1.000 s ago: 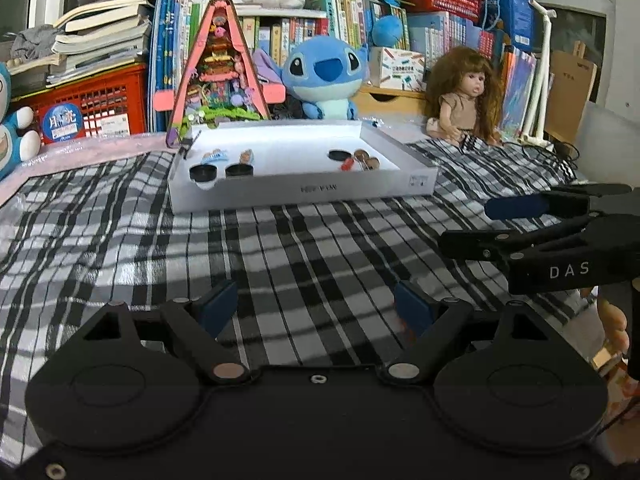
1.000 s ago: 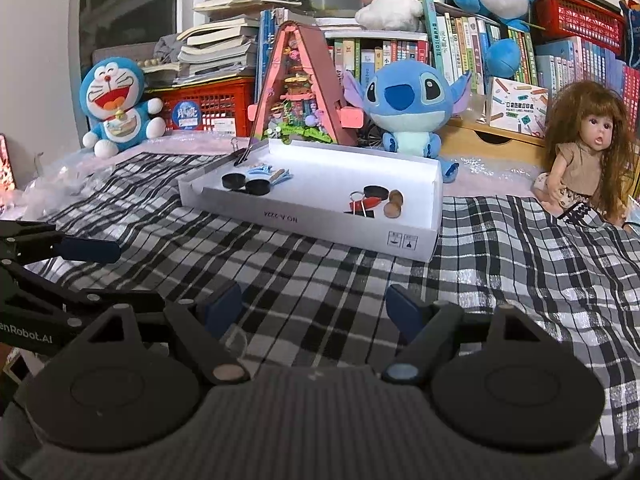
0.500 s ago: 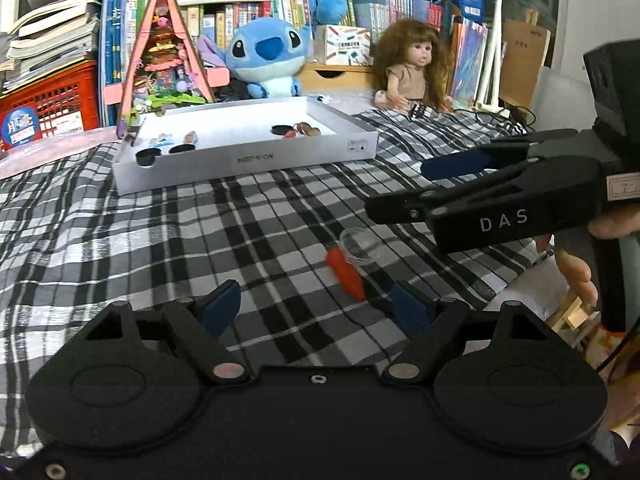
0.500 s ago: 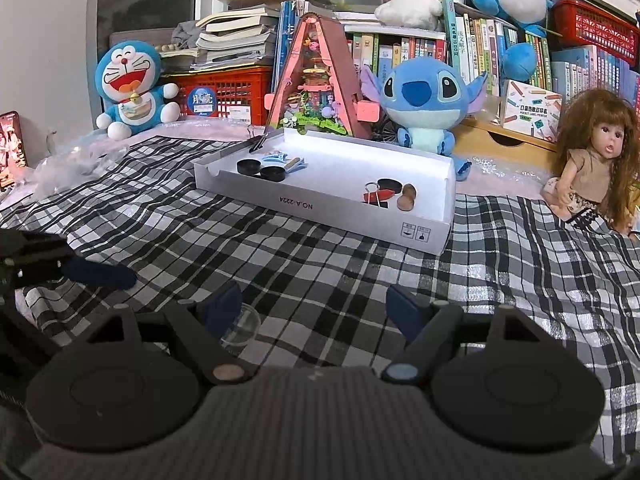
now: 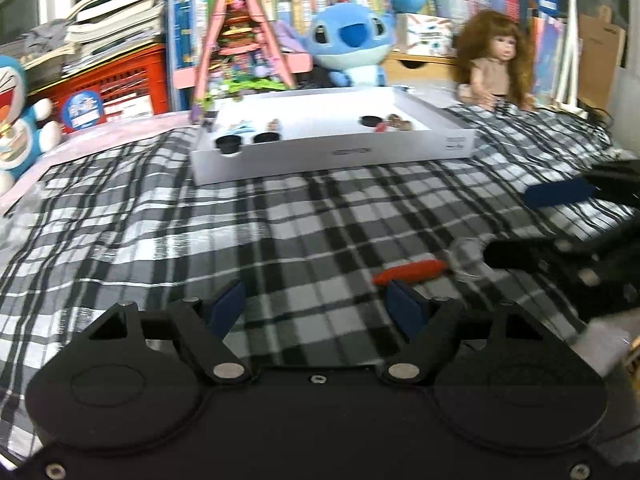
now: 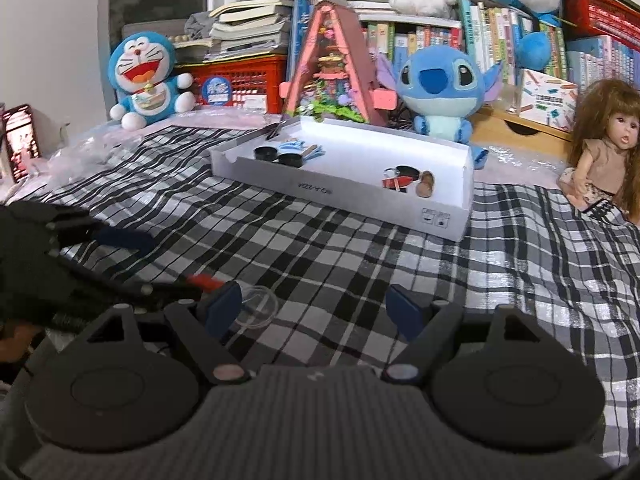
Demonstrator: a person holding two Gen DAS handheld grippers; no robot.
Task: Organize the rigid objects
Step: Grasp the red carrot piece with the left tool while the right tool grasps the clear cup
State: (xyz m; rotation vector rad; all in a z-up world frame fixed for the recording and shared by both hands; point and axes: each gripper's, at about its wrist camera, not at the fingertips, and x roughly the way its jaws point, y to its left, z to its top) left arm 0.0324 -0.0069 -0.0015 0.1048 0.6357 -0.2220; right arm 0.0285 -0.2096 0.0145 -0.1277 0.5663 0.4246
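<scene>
A small red piece point(image 5: 410, 272) and a clear round dish point(image 5: 466, 260) lie on the plaid cloth in front of the white box point(image 5: 332, 156). My left gripper point(image 5: 316, 312) is open above the cloth with nothing between its fingers; its jaws are closing. The red piece lies just past its right fingertip. In the right wrist view the clear dish point(image 6: 256, 306) sits beside the left fingertip of my right gripper point(image 6: 314, 310), which is open and holds nothing. The red piece point(image 6: 204, 280) shows behind it, next to the left gripper point(image 6: 148, 264). The right gripper point(image 5: 532, 224) enters the left wrist view from the right.
The white box point(image 6: 400, 204) holds black caps point(image 6: 280, 156) at one end and a black, red and brown cluster point(image 6: 404, 180) at the other. Plush toys, a doll point(image 6: 604, 156), a pink triangular toy house point(image 6: 332, 68), books and a red crate line the back.
The left view has swung and dipped, bringing the red piece and clear dish into sight near its right finger. The clear dish has appeared by the right gripper's left finger. The left jaws have narrowed slightly.
</scene>
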